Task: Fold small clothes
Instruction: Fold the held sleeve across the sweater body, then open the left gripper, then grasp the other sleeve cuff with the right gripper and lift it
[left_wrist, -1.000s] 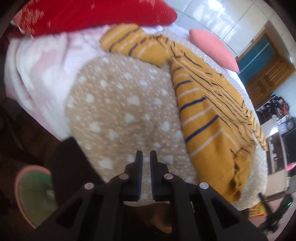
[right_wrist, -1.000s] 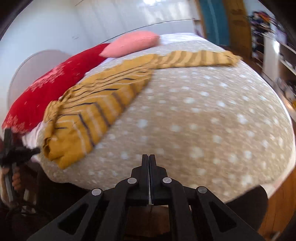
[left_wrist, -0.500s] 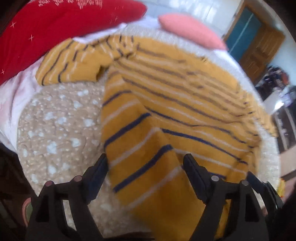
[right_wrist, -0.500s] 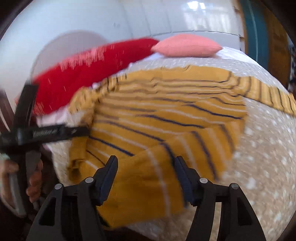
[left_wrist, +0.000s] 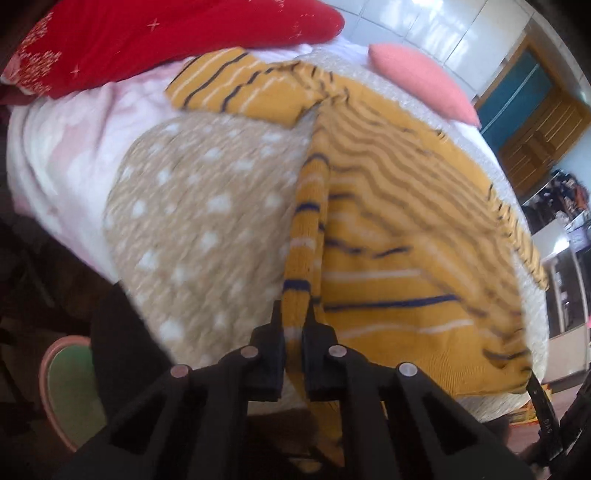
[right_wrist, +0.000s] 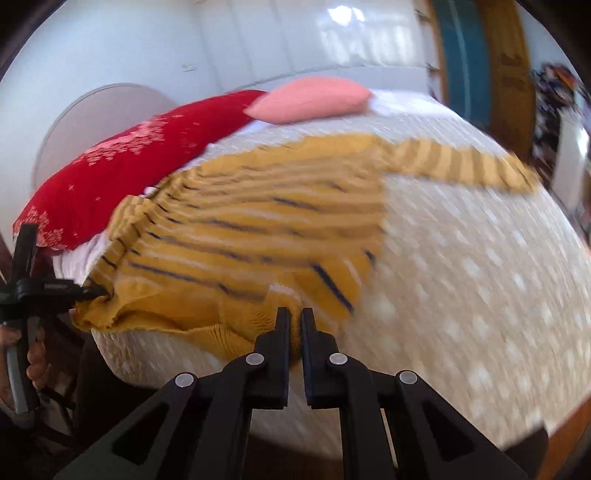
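- Mustard knit sweater (left_wrist: 399, 236), striped navy and white, spread across the spotted bedspread (left_wrist: 207, 221); ribbed weave, thin stripes crowded near the top, broader and sparser toward the hem.
- One sleeve (left_wrist: 240, 92) stretched toward the pink fleece blanket (left_wrist: 66, 147), the other sleeve (right_wrist: 461, 166) laid out toward the far edge of the bed in the right wrist view.
- Half a second ago both pairs of jaws gaped wide over the cloth; now each closed down to a narrow slot.
- Left gripper (left_wrist: 294, 317) pinched onto a raised ridge of the hem, fabric drawn up into a taut fold between the black fingers.
- Right gripper (right_wrist: 293, 321) nipped onto a bunched bit of the hem at the near edge of the bed, knit visible in the slot.
- Left gripper also seen in the right wrist view (right_wrist: 99, 293), tips buried in the hem's corner, hand (right_wrist: 35, 354) wrapped on its grip.
- Bedspread tan, nubbly, dotted white; softened by motion blur.
- Beyond: red cushion (right_wrist: 110, 184) with white snowflake pattern, plump coral pillow (right_wrist: 310, 99), smooth white wall panels (right_wrist: 277, 40), teal and wooden door (left_wrist: 532, 110).
- Green round stool with pink rim (left_wrist: 70, 395) beside the bed, low left.
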